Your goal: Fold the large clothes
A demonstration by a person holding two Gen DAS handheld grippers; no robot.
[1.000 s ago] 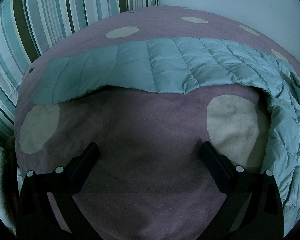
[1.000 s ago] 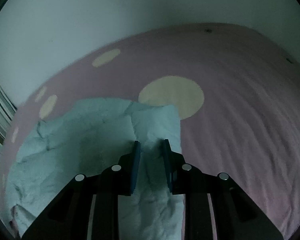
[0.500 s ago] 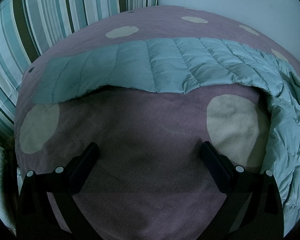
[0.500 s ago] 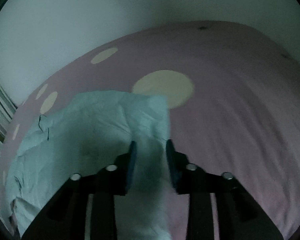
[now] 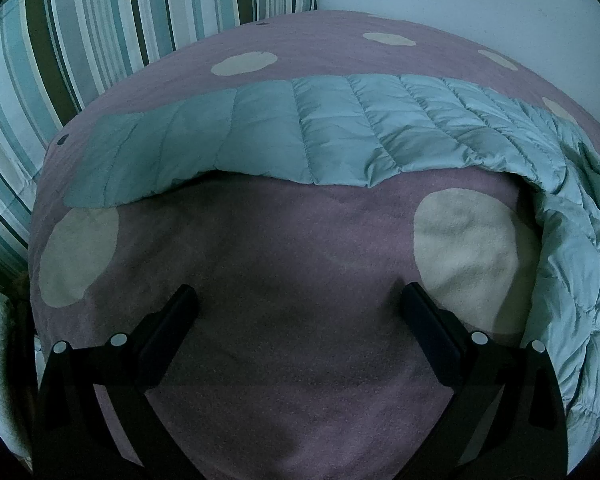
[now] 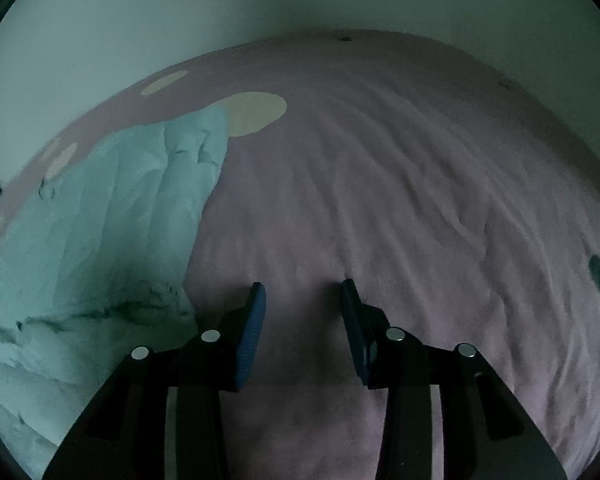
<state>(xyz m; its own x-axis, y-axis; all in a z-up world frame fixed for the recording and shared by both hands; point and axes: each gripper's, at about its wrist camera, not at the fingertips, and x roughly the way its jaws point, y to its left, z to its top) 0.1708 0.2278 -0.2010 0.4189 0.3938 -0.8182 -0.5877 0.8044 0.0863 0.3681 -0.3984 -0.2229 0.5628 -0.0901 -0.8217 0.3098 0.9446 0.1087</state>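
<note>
A pale teal quilted puffer garment (image 5: 340,132) lies on a mauve bed cover with cream dots (image 5: 284,260). In the left wrist view it stretches across the far side and falls down the right side. My left gripper (image 5: 298,300) is wide open and empty, over bare cover, short of the garment's near edge. In the right wrist view the garment (image 6: 112,240) lies at the left. My right gripper (image 6: 303,292) is open and empty, over bare cover just right of the garment's edge.
A striped pillow (image 5: 80,32) leans at the back left of the bed. A pale wall (image 6: 260,8) runs behind the bed. The bed's left edge (image 5: 28,280) drops off beside my left gripper. Wrinkled cover (image 6: 440,220) spreads to the right.
My right gripper was shut on the garment's edge; it has opened, let the garment go and moved right onto bare cover. The left gripper has not moved.
</note>
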